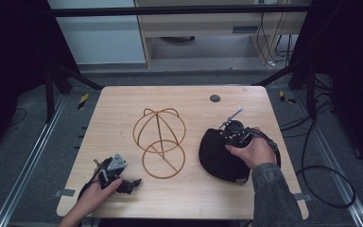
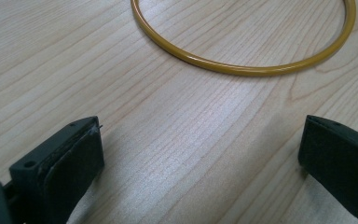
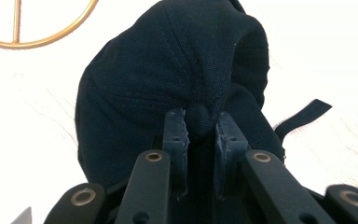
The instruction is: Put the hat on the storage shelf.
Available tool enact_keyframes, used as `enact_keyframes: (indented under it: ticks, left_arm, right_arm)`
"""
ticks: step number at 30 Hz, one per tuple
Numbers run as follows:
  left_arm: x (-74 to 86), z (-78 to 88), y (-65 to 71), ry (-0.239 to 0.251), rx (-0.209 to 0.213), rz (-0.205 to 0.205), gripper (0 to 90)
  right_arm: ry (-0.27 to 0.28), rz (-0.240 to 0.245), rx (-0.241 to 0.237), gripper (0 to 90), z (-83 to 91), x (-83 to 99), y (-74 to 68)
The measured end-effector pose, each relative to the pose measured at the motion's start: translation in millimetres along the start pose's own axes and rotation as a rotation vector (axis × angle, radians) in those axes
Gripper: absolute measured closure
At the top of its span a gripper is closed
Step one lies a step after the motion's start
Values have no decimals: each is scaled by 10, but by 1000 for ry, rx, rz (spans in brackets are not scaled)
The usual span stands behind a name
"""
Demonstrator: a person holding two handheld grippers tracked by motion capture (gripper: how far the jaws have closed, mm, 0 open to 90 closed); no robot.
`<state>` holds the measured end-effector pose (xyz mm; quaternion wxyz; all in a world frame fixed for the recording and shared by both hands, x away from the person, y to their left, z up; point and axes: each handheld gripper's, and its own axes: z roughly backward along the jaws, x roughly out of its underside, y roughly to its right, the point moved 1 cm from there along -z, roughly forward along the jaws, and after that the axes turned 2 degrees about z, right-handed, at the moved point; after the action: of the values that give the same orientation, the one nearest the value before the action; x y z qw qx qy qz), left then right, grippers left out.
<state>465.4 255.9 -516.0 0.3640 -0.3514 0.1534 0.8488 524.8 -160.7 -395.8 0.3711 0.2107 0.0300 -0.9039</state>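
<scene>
A dark navy cap [image 1: 220, 153] lies on the right half of the wooden worktop [image 1: 123, 118], its crown pinched at the top button between the nearly closed jaws of the right hand-held gripper [image 3: 200, 128], as the right gripper view makes plain. Just to the cap's left, and apart from it, stands a gold wire hat stand [image 1: 159, 142], a rounded frame rising from a ring base, with nothing on it. The left hand-held gripper [image 2: 200, 154] rests low near the front left of the worktop, its jaws spread wide and holding nothing, pointed toward the stand's ring base [image 2: 242, 60]. Judged from this, the work appears to be at an early stage: the cap is gripped but not visibly lifted, and the placing of it over the stand, if that is the aim, is all left to do. The right hand [image 1: 251, 152] covers much of its gripper in the high view; the cap's brim cannot be told from its crown there, and only a strap end [image 3: 303, 116] is distinct at the back. The high view is dim throughout.
</scene>
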Motion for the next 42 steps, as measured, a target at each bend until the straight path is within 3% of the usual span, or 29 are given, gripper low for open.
enact_keyframes:
  ticks: [16, 32, 42]
  left_arm:
    - [1, -2, 3, 3, 0, 4, 0]
    - [-8, -7, -5, 1, 2, -2, 0]
    - [-11, -9, -10, 1, 5, -4, 0]
  right_arm:
    - [66, 1, -13, 784, 316, -45, -34]
    - [181, 13, 13, 785, 944, -208, -82]
    - [248, 4, 8, 786, 1138, -212, -114]
